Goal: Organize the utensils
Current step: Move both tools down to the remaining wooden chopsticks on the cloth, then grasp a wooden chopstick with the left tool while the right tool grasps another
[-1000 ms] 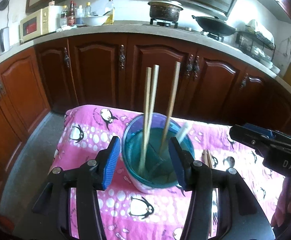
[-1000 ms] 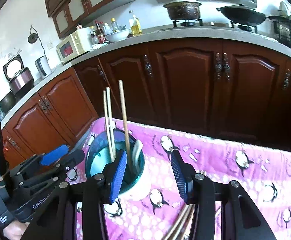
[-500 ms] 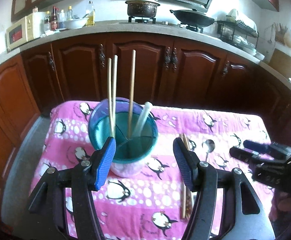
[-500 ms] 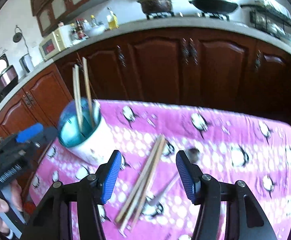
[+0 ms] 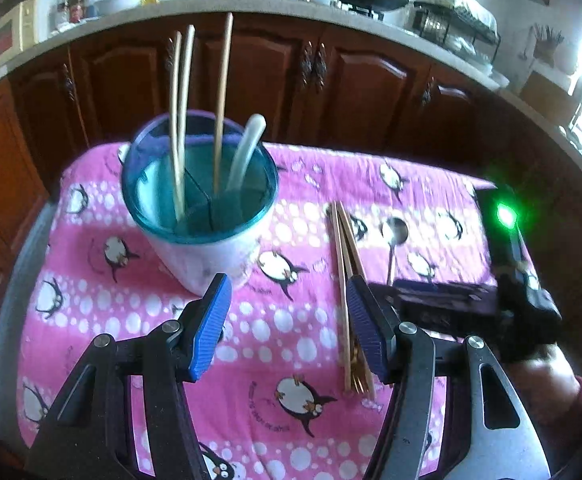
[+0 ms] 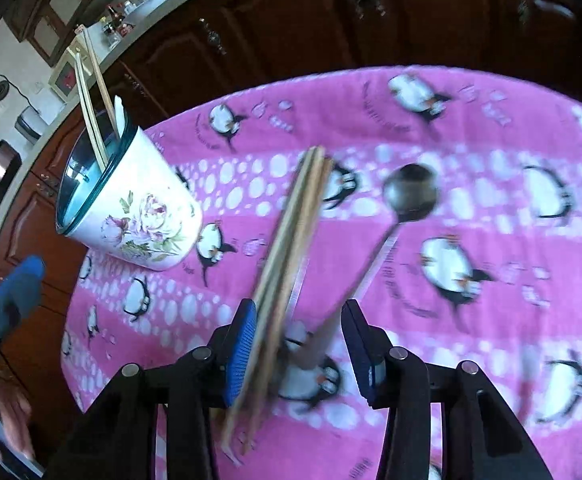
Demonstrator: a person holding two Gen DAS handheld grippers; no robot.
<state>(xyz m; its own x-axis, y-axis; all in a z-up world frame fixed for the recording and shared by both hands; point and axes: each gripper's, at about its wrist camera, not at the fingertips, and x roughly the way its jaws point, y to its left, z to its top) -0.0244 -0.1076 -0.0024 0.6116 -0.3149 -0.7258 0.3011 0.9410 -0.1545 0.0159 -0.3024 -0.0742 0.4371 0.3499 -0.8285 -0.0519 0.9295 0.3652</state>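
A white floral utensil cup (image 5: 207, 248) with a teal rim stands on the pink penguin cloth (image 5: 291, 336); it also shows in the right wrist view (image 6: 139, 216). It holds three chopsticks (image 5: 183, 120) and a white spoon handle (image 5: 247, 148). A bundle of loose chopsticks (image 6: 291, 248) and a metal spoon (image 6: 409, 196) lie on the cloth. My right gripper (image 6: 299, 352) is open, low over the near ends of the chopsticks and the spoon handle. My left gripper (image 5: 287, 324) is open and empty, just right of the cup.
Dark wooden kitchen cabinets (image 5: 363, 92) stand behind the table. The worktop (image 5: 211, 4) above carries a microwave, bottles, a pot and a wok. The cloth's edges drop off to the floor at left.
My right gripper has moved away from the cup and down over the loose chopsticks and spoon. My left gripper has pulled back and to the right of the cup.
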